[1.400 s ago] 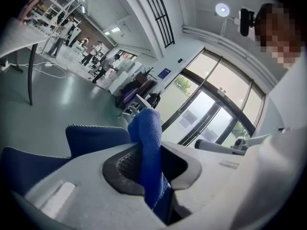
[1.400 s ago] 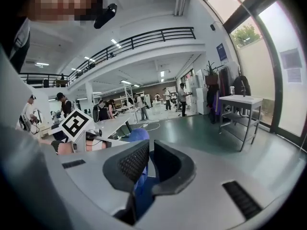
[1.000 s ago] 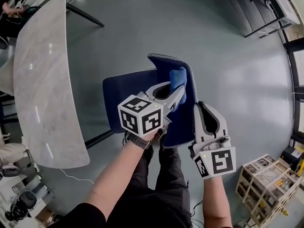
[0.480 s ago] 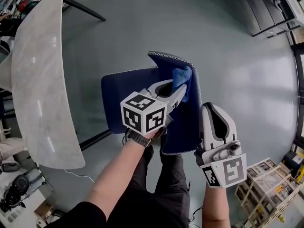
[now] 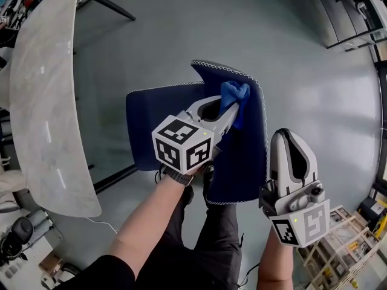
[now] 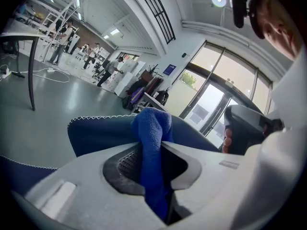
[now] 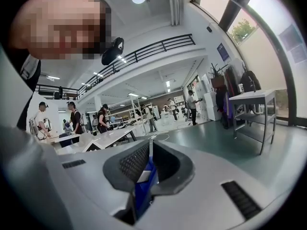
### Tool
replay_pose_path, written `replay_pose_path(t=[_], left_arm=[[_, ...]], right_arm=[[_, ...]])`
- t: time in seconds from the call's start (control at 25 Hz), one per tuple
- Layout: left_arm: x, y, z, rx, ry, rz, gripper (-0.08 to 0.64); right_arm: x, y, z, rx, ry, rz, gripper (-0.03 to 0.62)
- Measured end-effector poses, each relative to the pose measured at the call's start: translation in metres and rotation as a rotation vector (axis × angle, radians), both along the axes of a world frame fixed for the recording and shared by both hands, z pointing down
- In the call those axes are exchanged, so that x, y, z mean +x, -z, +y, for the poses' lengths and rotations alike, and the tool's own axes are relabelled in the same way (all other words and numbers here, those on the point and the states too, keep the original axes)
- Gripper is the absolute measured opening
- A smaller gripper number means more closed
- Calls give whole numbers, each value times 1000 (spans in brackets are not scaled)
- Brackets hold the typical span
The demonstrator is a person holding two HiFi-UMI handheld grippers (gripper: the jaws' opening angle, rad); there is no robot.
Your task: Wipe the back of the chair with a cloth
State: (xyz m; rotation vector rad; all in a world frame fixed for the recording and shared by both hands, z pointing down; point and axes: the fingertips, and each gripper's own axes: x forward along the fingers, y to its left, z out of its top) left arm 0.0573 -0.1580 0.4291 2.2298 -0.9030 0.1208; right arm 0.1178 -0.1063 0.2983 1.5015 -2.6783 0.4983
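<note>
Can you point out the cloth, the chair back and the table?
cloth [image 5: 233, 95], head view, its bunched top.
chair back [image 5: 249, 150], head view, its padded face.
table [image 5: 42, 113], head view, bare top.

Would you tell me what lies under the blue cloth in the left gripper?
The navy chair back lies beneath the cloth, near its top edge; the patch directly under the cloth is hidden.

The left tongs [image 5: 231, 112] point far, away from the body, at the end of the bare left arm [image 5: 151, 222]. Their jaws are pinched tight on a blue cloth [image 5: 234, 95]. The right tongs [image 5: 289, 136] sit nearer, off to the right, pointing far, jaws pressed together.
</note>
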Motion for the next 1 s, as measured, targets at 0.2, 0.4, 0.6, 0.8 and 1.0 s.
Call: replay_pose_path(t=[0.2, 0.4, 0.6, 0.8, 1.0], left_arm=[[-7, -13, -2, 28, 21, -19, 78], [-12, -28, -7, 41, 51, -17, 78], [-22, -41, -9, 58, 69, 13, 78], [-26, -53, -7, 66, 80, 11, 78], [-32, -71, -7, 67, 75, 11, 78]], right_arm=[[-2, 2, -6, 25, 26, -30, 31], [-8, 11, -2, 43, 93, 10, 31], [-27, 16, 17, 5, 79, 39, 31], [-64, 14, 46, -11, 34, 10, 31], [-86, -10, 53, -5, -83, 39, 29]])
